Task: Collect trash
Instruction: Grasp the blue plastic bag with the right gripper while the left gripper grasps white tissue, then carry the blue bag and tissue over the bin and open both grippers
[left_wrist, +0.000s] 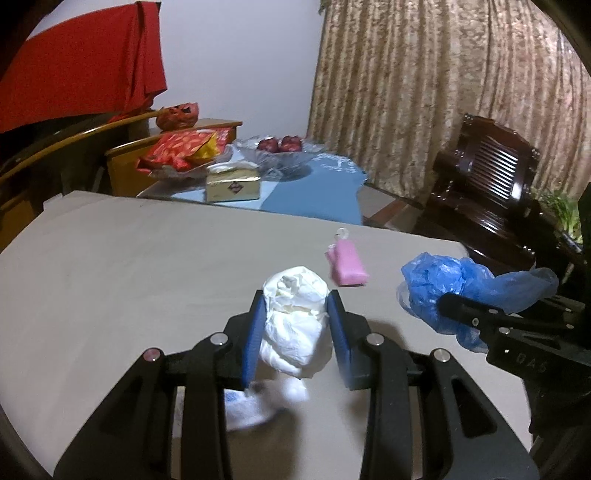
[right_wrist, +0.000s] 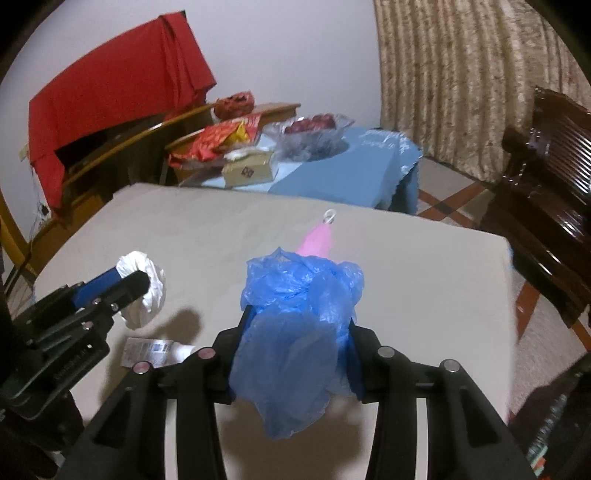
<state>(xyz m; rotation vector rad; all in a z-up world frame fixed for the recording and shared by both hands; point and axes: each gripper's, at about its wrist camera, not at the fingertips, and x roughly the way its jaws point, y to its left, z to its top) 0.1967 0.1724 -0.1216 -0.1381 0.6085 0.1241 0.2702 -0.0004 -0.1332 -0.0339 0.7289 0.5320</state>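
My left gripper (left_wrist: 297, 297) is shut on a crumpled white paper wad (left_wrist: 295, 332), held a little above the beige table (left_wrist: 129, 277). My right gripper (right_wrist: 301, 317) is shut on a crumpled blue plastic bag (right_wrist: 299, 295), which hangs down between its fingers. In the right wrist view the left gripper (right_wrist: 136, 280) with the white wad (right_wrist: 147, 295) is at the left. The left wrist view has the right gripper (left_wrist: 458, 306) and the blue bag (left_wrist: 436, 280) at the right. A pink packet with a ring (left_wrist: 347, 262) lies on the table beyond both. A flat printed wrapper (right_wrist: 151, 350) lies under the left gripper.
Behind the beige table stands a blue-covered side table (right_wrist: 354, 173) with a tissue box (left_wrist: 232, 184), a glass bowl of red fruit (left_wrist: 280, 151) and red snack packets (left_wrist: 181, 147). A dark wooden chair (left_wrist: 487, 192) stands at the right, before a curtain.
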